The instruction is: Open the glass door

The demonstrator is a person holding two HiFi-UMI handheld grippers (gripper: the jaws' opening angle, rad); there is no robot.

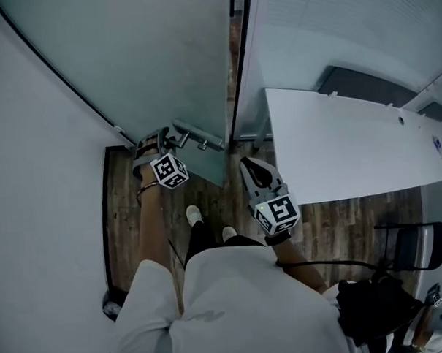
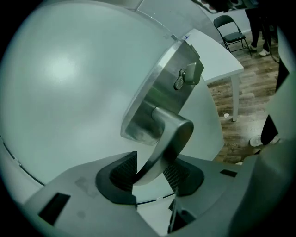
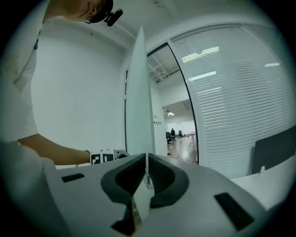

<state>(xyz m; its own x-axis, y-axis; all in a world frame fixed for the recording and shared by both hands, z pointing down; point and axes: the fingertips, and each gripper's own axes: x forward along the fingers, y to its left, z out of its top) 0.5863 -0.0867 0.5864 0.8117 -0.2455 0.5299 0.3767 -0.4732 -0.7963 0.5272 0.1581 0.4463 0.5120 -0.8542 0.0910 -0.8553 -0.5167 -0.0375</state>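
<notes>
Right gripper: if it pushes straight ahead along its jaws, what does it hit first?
Likely the free edge of the glass door, which stands edge-on dead ahead of the right gripper. How far off it is stays unclear in this view.

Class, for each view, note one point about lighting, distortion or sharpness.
Head view: dim, bluish, no glare on the glass door. Left gripper view: strong fisheye bulges the door into a dome; the handle is sharp. Right gripper view: black rounded corners; the blinds curve.
</notes>
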